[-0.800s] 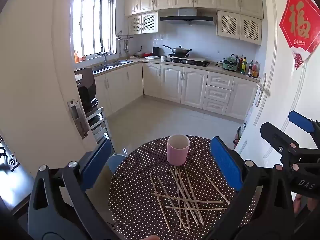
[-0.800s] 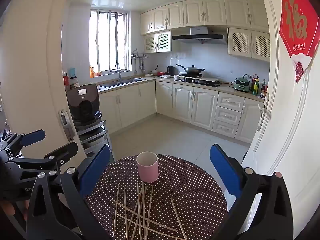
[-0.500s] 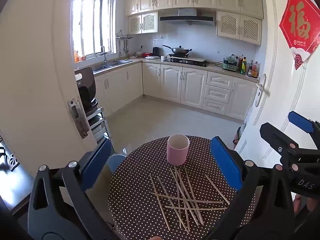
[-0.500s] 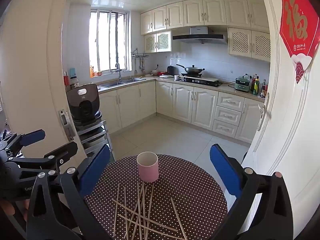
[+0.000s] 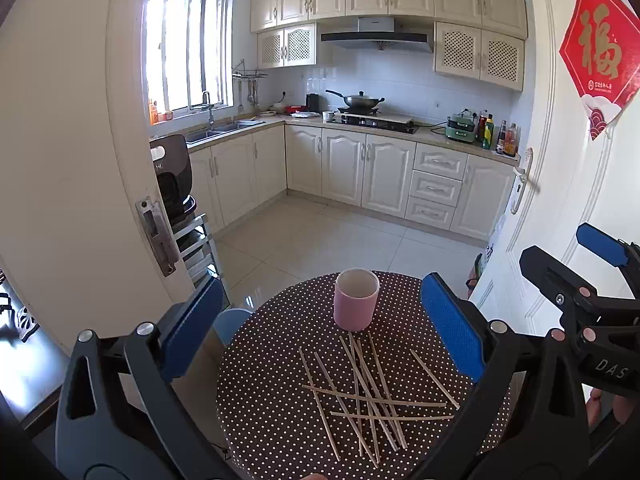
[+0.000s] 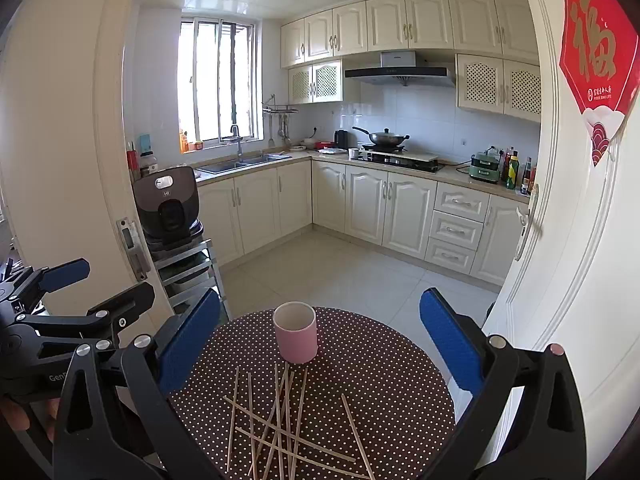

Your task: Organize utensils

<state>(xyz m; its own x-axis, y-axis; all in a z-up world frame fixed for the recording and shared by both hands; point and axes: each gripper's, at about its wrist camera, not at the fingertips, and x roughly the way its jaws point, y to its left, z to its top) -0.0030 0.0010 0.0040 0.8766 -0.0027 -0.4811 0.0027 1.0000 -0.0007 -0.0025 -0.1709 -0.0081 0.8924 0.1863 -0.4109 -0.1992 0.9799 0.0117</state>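
Blue-padded and spread wide, the left tool [image 5: 320, 332] and right tool [image 6: 320, 340] hover empty above scattered wooden chopsticks [image 5: 368, 392] on the dotted round tabletop [image 5: 272, 400]. None sits in the pink cup [image 5: 356, 300] beyond, so sorting looks unstarted. Behind lie a tiled floor [image 5: 320, 236] and cream kitchen cabinets [image 5: 360, 172].

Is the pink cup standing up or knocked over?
Standing up. The cup sits on its base on the table, round opening facing up, chopsticks lying flat beside it.
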